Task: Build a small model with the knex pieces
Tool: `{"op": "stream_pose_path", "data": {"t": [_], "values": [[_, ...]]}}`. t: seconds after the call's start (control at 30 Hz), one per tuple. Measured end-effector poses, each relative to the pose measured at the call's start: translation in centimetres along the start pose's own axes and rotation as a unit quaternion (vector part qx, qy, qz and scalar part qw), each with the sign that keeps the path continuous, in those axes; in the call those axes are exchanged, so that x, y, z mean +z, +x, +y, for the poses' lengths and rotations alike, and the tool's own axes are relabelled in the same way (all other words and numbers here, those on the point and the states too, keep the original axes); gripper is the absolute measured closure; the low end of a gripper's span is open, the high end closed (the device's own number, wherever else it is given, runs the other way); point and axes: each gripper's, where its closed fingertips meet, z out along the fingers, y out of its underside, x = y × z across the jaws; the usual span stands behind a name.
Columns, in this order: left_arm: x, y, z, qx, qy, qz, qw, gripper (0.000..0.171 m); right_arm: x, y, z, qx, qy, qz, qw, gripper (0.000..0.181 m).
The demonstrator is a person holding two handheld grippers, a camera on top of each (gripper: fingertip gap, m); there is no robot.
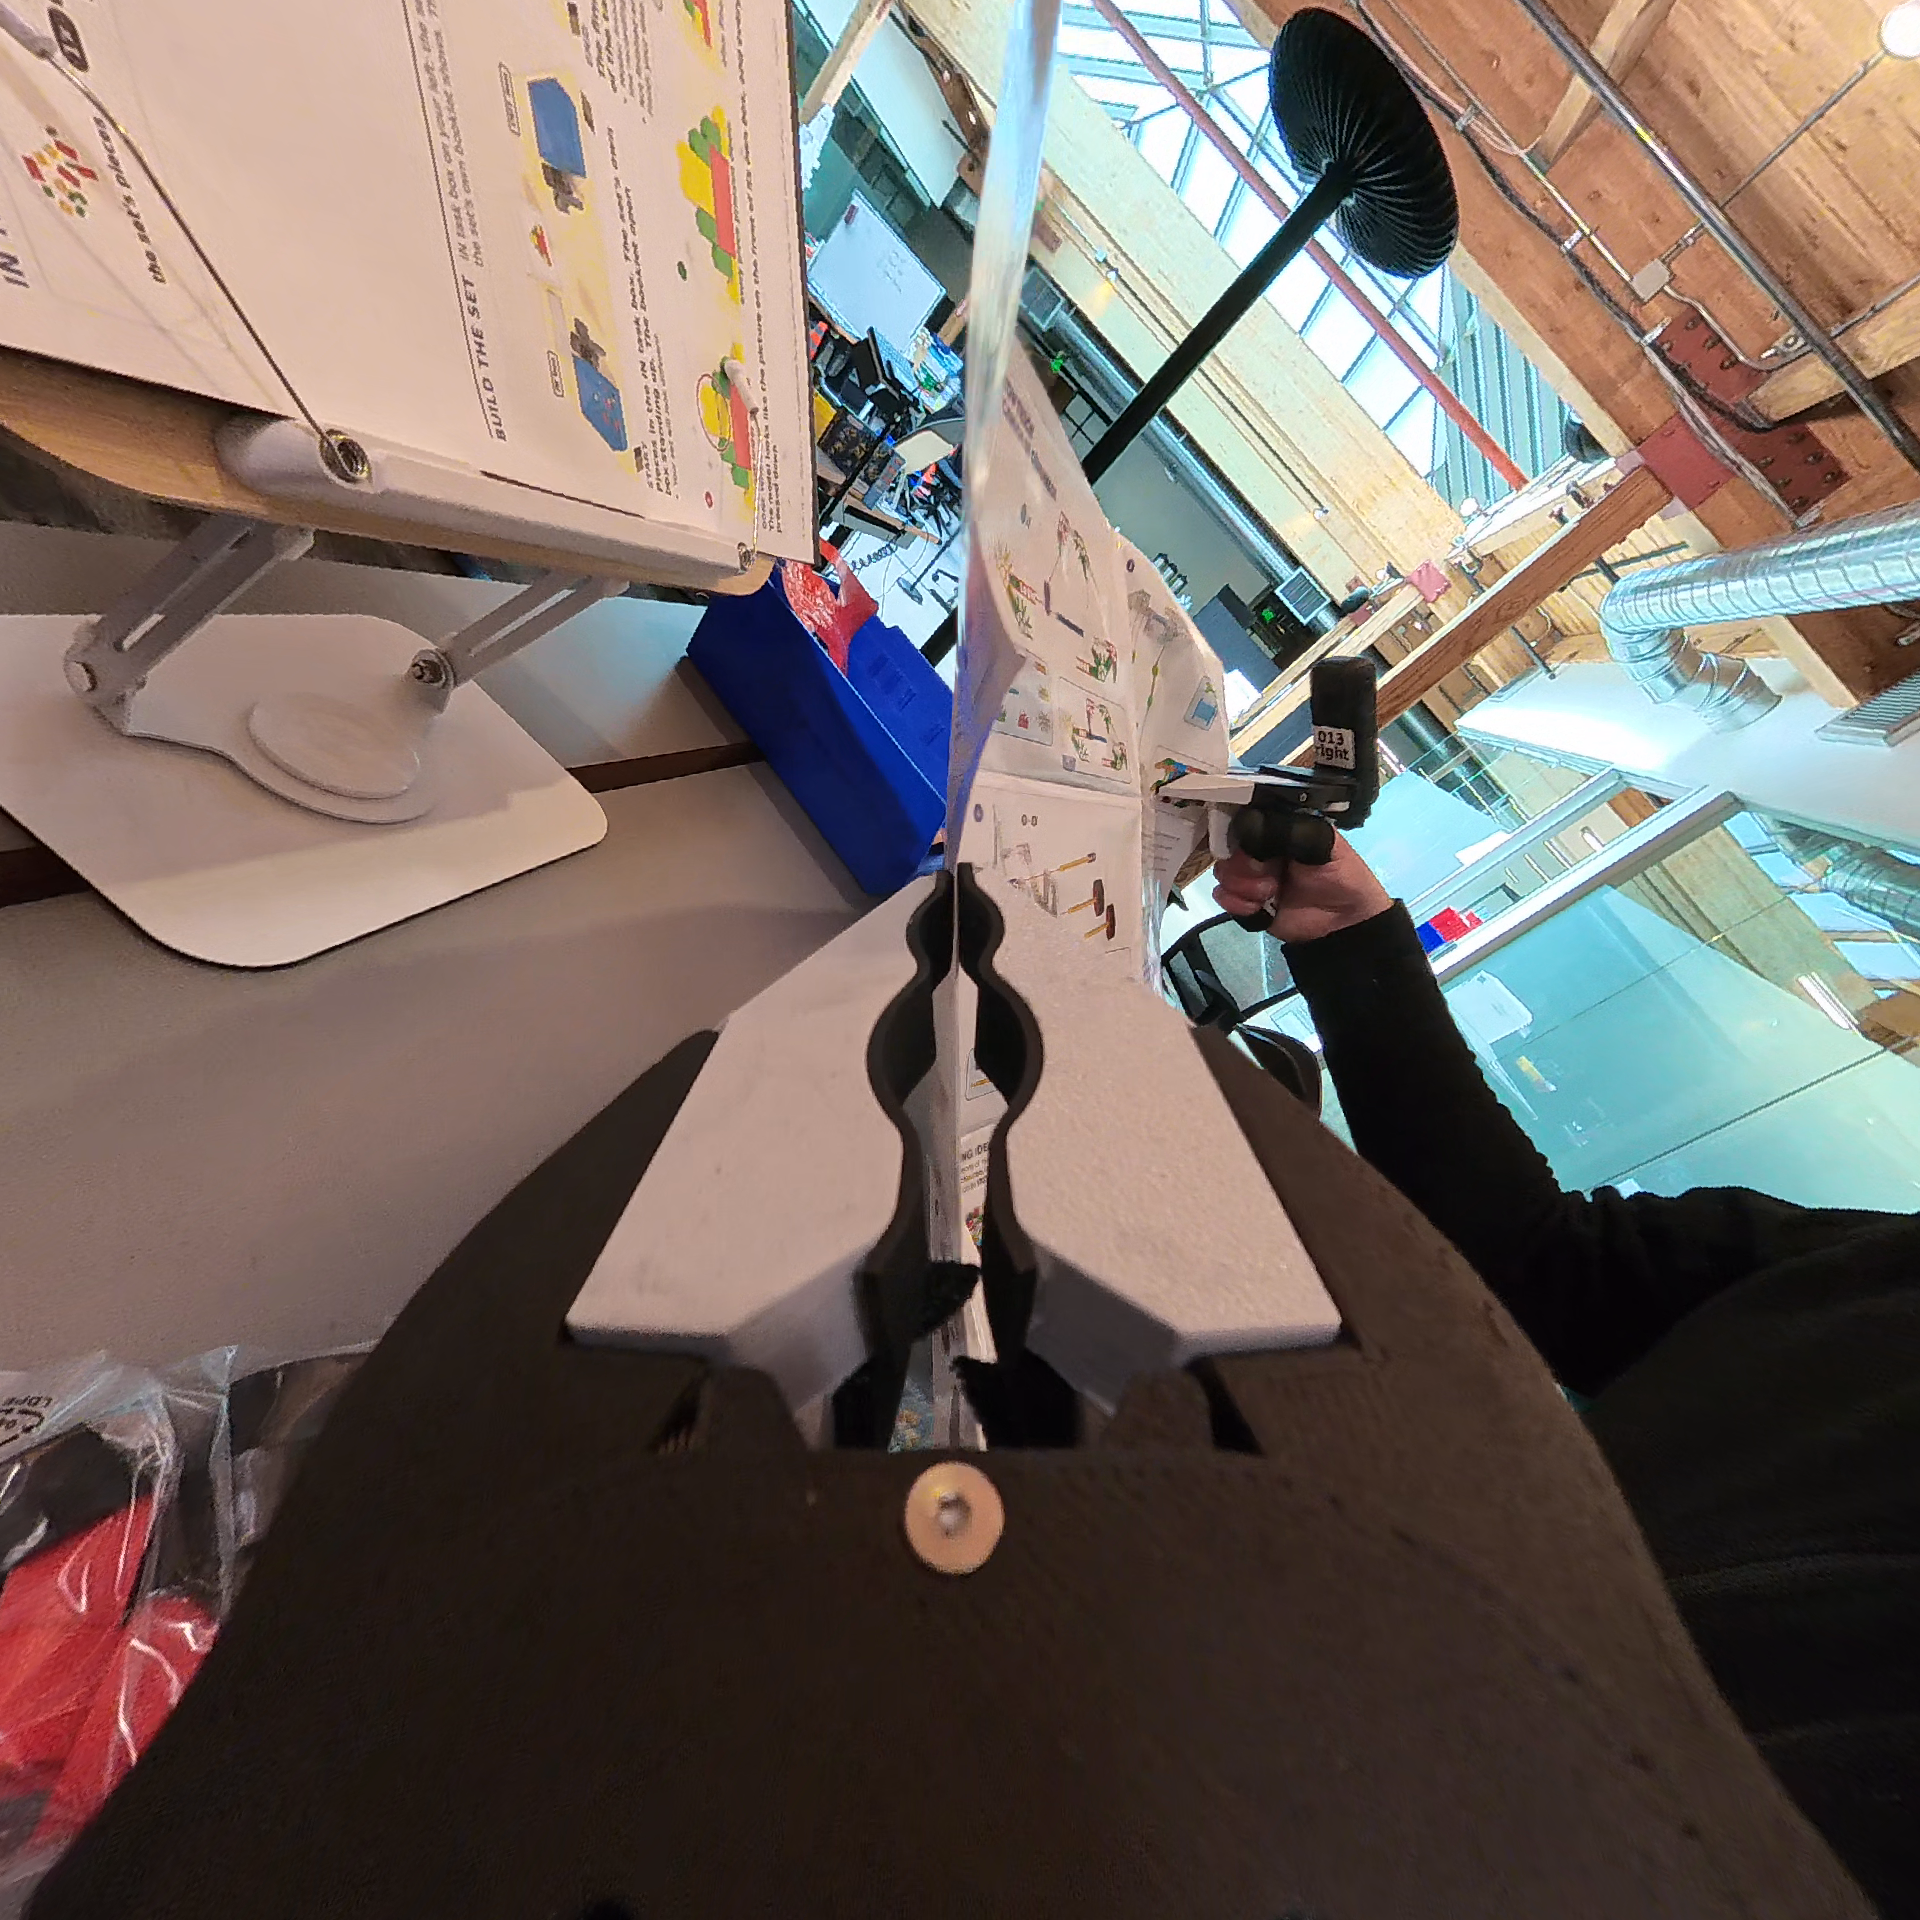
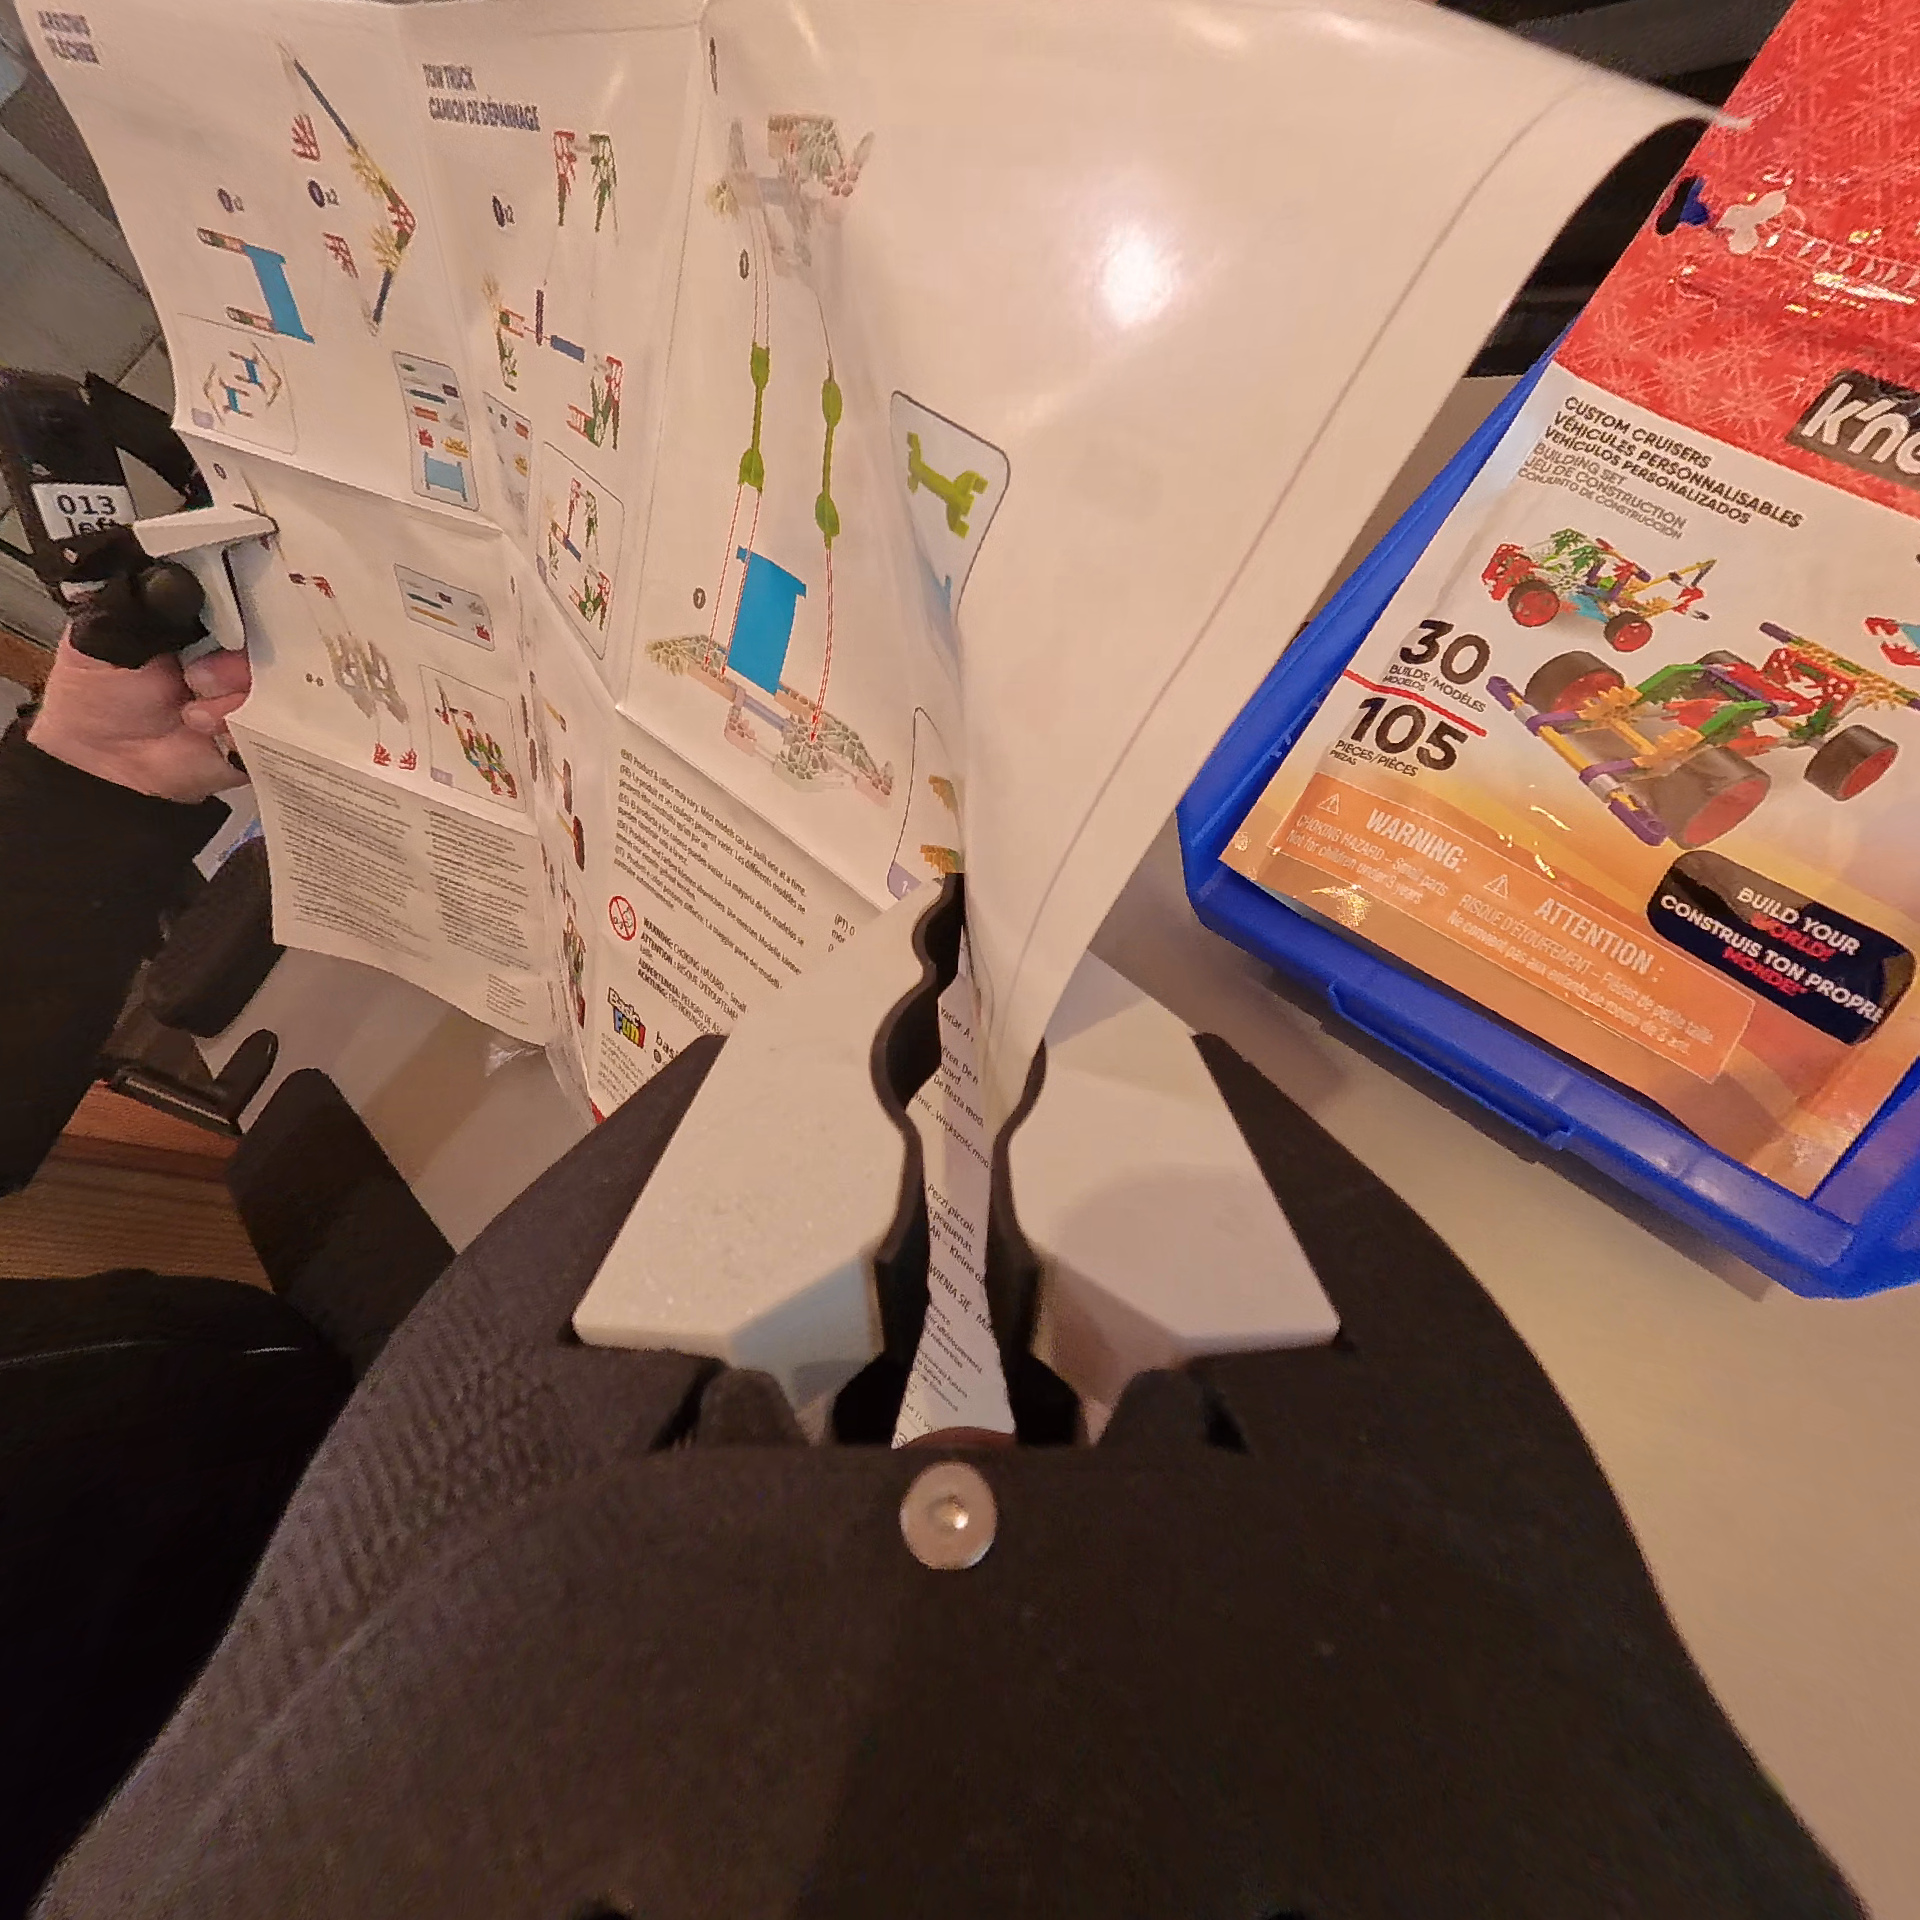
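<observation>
The folded instruction sheet (image 2: 644, 499) hangs in the air between the two tools, off the grey table (image 1: 312, 1091), creased panels fanned out and one glossy flap curling over toward the right. The left gripper (image 1: 954, 883) has its jaws pressed together on one edge of the sheet, paper running edge-on straight up out of the tips; the right gripper (image 2: 951, 894) is pinched tight on the opposite edge, a strip of print trapped down the slot. Holding well here looks like a matter of even tension: both pinches level, or those creases will buckle, and thin paper could tear at the tips. Just beside the right gripper sits a blue bin (image 2: 1455, 997) with a red-topped toy bag (image 2: 1621, 665) lying in it. Over on the left, a white stand (image 1: 312, 790) props up a printed guide page (image 1: 416, 229), and bagged red parts (image 1: 94, 1621) lie near the table edge.
</observation>
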Motion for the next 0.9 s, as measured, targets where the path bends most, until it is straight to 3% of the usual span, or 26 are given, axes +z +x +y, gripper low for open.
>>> {"op": "stream_pose_path", "data": {"t": [0.33, 0.5, 0.6, 0.9], "values": [[-0.8, -0.9, 0.1, 0.002, 0.002, -0.016, 1.000, 0.171, 0.8, 0.1, -0.4, -0.022, 0.007, 0.019, 1.000, 0.181], [-1.6, -2.1, 0.1, 0.023, -0.004, -0.062, 0.998, 0.171, 1.1, 0.6, -1.0, -0.022, 0.017, 0.044, 0.999, 0.181], [-1.6, -2.7, 0.1, 0.023, 0.001, -0.079, 0.997, 0.171, 1.9, 0.7, -1.4, -0.051, 0.013, 0.081, 0.995, 0.181], [-2.2, -3.9, 1.0, 0.019, -0.002, -0.090, 0.996, 0.171, 4.5, 0.3, -1.2, -0.069, 0.005, 0.082, 0.994, 0.181]]}}
